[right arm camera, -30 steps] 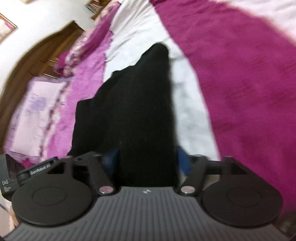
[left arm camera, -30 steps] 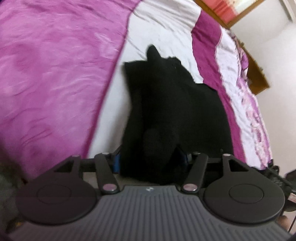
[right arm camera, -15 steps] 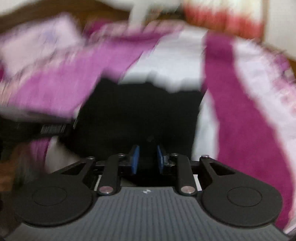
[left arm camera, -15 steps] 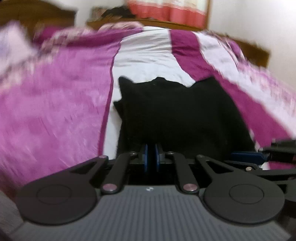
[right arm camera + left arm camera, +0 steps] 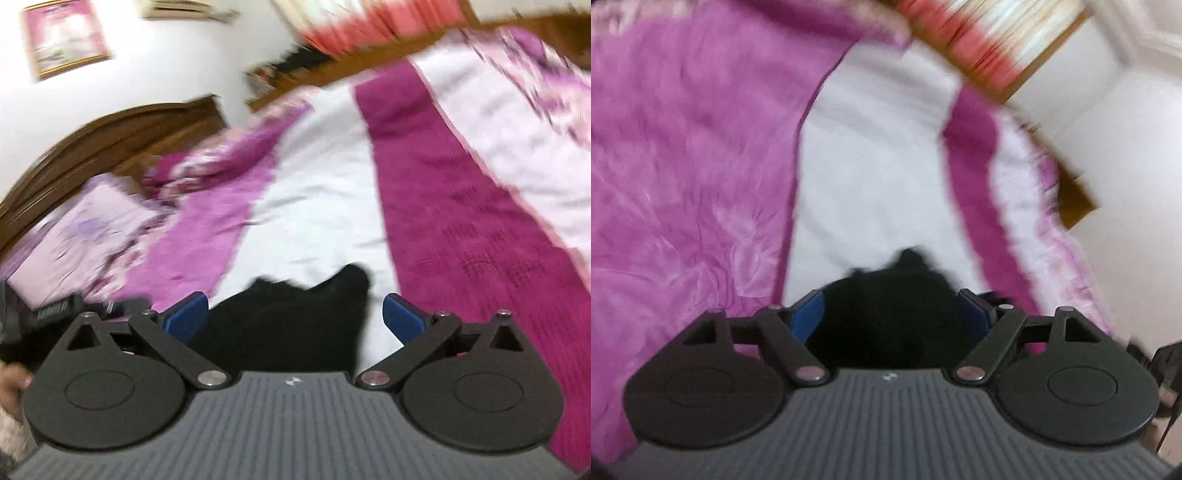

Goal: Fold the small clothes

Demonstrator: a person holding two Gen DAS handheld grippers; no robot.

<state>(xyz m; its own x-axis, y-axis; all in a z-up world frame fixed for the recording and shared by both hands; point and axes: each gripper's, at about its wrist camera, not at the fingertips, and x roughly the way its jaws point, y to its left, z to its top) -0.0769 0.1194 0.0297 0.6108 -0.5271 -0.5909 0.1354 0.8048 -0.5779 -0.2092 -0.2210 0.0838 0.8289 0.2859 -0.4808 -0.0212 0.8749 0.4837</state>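
Observation:
A black garment [image 5: 890, 317] lies on the white stripe of the bedspread [image 5: 871, 177], close under both grippers. In the left wrist view my left gripper [image 5: 892, 314] is open, its blue pads either side of the black cloth. In the right wrist view my right gripper [image 5: 295, 317] is open wide, the black garment [image 5: 288, 325] lying between and below its blue pads [image 5: 400, 315]. Most of the garment is hidden behind the gripper bodies. Both views are motion-blurred.
The bed has pink, magenta and white stripes [image 5: 461, 221]. A wooden headboard [image 5: 103, 144] and pale pillow [image 5: 81, 236] are at the left in the right wrist view. The left gripper's body [image 5: 55, 306] shows at its left edge. White walls surround.
Both grippers were shut on the garment half a second ago and are now open. Both have pulled back towards me, so less of the black cloth shows.

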